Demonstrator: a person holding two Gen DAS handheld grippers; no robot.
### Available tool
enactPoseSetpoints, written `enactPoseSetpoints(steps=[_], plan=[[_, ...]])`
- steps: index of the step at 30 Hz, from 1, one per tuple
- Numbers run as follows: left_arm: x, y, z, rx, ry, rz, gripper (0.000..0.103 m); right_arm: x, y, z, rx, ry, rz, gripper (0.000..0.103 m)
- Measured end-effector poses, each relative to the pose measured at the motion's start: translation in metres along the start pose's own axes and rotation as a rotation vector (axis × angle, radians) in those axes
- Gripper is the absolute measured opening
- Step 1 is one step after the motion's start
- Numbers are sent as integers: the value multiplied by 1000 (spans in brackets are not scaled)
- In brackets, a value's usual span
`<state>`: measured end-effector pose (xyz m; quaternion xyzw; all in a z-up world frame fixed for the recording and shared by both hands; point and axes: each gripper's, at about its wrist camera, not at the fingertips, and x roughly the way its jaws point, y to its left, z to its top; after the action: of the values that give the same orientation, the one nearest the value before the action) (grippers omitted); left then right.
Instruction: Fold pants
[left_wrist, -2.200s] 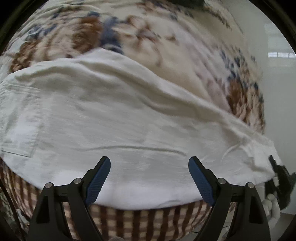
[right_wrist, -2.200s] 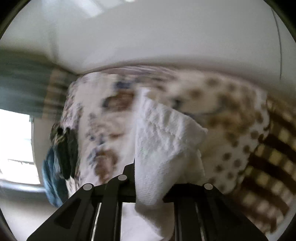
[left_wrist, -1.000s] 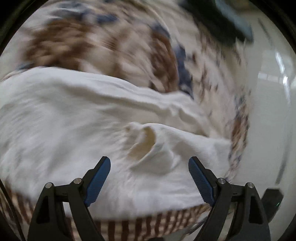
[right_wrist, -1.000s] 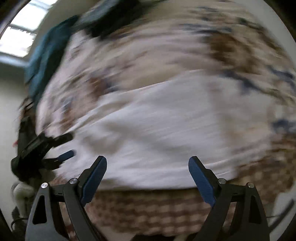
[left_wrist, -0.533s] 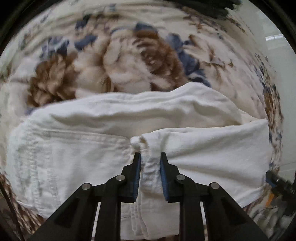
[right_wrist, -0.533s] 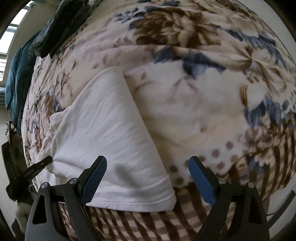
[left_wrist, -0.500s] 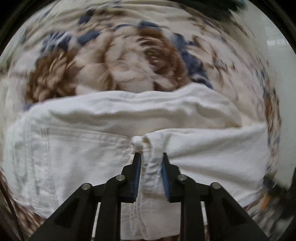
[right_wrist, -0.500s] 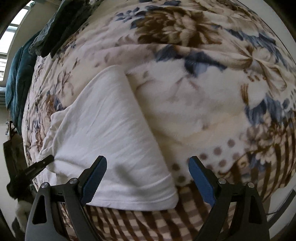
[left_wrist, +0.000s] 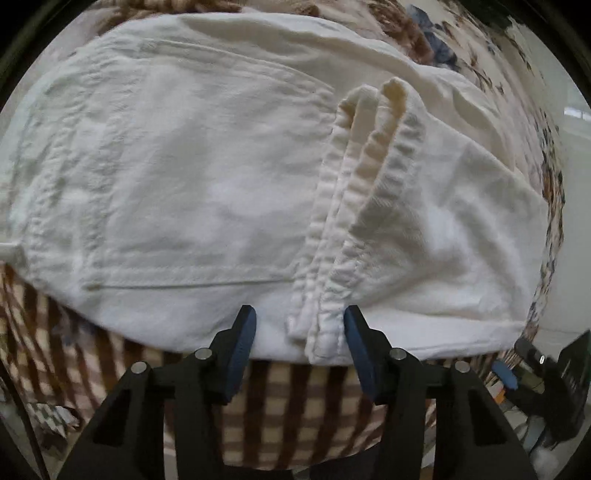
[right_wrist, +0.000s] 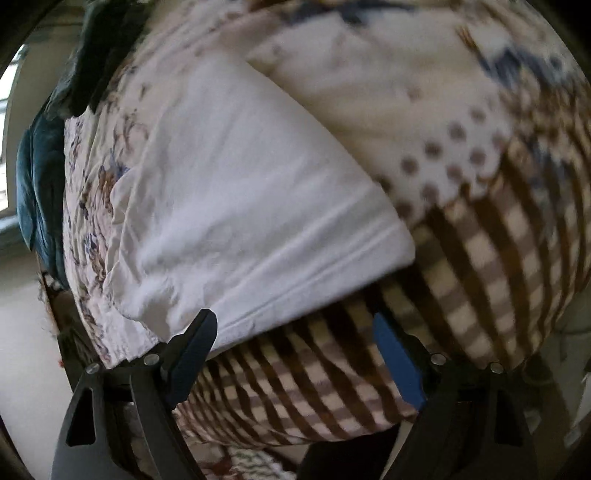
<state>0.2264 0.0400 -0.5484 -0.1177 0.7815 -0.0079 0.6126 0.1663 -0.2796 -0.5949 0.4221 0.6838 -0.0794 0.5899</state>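
White pants lie folded on a floral blanket, a back pocket facing up on the left. The leg hems lie across the middle. My left gripper is open at the near edge of the pants, with the ends of the hems between its blue pads, not gripped. In the right wrist view the folded end of the pants lies on the blanket. My right gripper is open and empty over the blanket's near edge, its left pad by the pants' edge.
The blanket's brown checked border hangs over the near edge of the bed. Dark teal clothes lie at the far end. The right gripper's body shows at the lower right of the left wrist view.
My left gripper was shut on the leg hems half a second ago; it has opened, let them go and drawn back. My right gripper stayed open and moved lower, closer to the bed edge.
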Motion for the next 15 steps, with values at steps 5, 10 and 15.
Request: enactPoseSetpoints(steps=[5,10,15], plan=[[-20,-8,2,-41,-34,-117,47,10,-5,-7,54,14,108,88],[-8,-26,10,12,-46,-46,48,17,-9,-6,141,-19,193,23],[13,-19,4,38,-16,9,48,37,-16,-6,130,6,40,20]])
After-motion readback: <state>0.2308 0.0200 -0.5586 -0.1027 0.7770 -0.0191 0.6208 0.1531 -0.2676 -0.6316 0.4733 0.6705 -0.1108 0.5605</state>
